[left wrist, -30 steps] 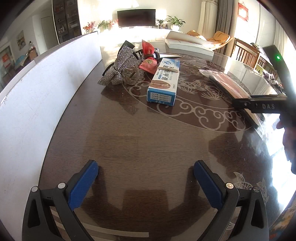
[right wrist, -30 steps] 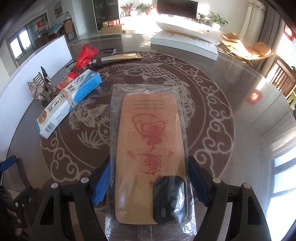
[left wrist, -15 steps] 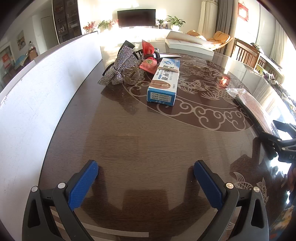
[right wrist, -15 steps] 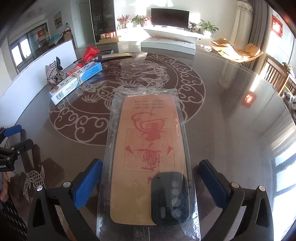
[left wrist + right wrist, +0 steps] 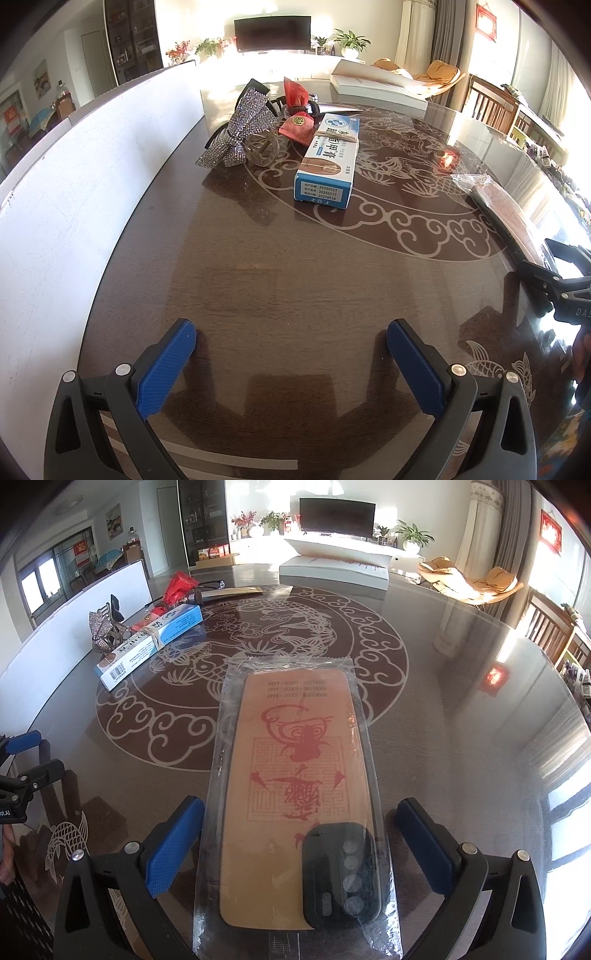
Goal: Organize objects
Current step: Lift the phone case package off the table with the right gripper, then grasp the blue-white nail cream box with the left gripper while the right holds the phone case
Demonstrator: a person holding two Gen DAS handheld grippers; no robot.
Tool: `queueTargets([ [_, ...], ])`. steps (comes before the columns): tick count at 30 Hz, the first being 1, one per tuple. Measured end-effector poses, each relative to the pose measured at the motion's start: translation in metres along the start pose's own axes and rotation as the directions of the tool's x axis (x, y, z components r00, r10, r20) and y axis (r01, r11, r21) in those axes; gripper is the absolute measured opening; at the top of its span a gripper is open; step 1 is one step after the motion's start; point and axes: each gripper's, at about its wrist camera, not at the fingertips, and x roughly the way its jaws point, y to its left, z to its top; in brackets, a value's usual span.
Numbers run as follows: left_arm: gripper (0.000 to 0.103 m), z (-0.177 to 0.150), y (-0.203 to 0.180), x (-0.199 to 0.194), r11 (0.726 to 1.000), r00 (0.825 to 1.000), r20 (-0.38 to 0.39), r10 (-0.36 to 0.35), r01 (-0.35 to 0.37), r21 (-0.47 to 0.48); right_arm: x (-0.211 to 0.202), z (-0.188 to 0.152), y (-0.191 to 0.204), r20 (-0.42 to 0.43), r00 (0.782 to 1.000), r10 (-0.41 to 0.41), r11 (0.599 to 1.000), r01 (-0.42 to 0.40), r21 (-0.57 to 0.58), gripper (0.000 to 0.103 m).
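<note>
A tan phone case with red print, sealed in a clear bag (image 5: 295,775), lies flat on the dark round table (image 5: 461,701). My right gripper (image 5: 299,806) stands open around the bag's near end, and its blue pads are clear of the plastic. In the left wrist view the same bag (image 5: 506,210) lies at the right, with the right gripper's fingers (image 5: 554,273) behind it. My left gripper (image 5: 290,328) is open and empty above bare table. A blue-and-white box (image 5: 327,162) lies beyond it, beside a rhinestone bow (image 5: 240,129) and a red pouch (image 5: 297,127).
A white board (image 5: 74,184) walls the table's left edge. A flat white box (image 5: 332,566) lies at the far side. Wooden chairs (image 5: 491,107) stand at the right. The left gripper's fingers (image 5: 22,760) show at the left edge of the right wrist view.
My right gripper carried the bagged case toward the table's near right side, set it down and opened wide. For the last half second nothing moved. The left gripper stayed still.
</note>
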Motion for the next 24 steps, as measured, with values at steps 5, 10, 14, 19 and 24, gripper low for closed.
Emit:
queueTargets([
  [5, 0.103, 0.002, -0.002, 0.002, 1.0, 0.999, -0.034, -0.013, 0.014, 0.013, 0.0, 0.0, 0.0, 0.0, 1.0, 0.001, 1.0, -0.001, 0.0, 0.103],
  [10, 0.103, 0.028, -0.016, 0.015, 0.994, 0.995, -0.067, -0.071, 0.076, 0.073, 0.0, 0.0, 0.0, 0.0, 1.0, 0.001, 1.0, -0.001, 0.0, 0.103],
  [14, 0.103, 0.072, -0.025, 0.03, 0.993, 0.995, -0.053, -0.083, 0.087, 0.08, 0.0, 0.0, 0.0, 0.0, 1.0, 0.001, 1.0, -0.001, 0.0, 0.103],
  [19, 0.103, 0.119, -0.036, 0.061, 0.991, 0.99, -0.089, -0.111, 0.116, 0.061, 0.0, 0.0, 0.0, 0.0, 1.0, 0.001, 1.0, -0.001, 0.0, 0.103],
  [24, 0.041, 0.119, -0.035, 0.067, 0.996, 0.997, -0.055, -0.061, 0.064, 0.063, 0.0, 0.0, 0.0, 0.0, 1.0, 0.001, 1.0, -0.001, 0.0, 0.103],
])
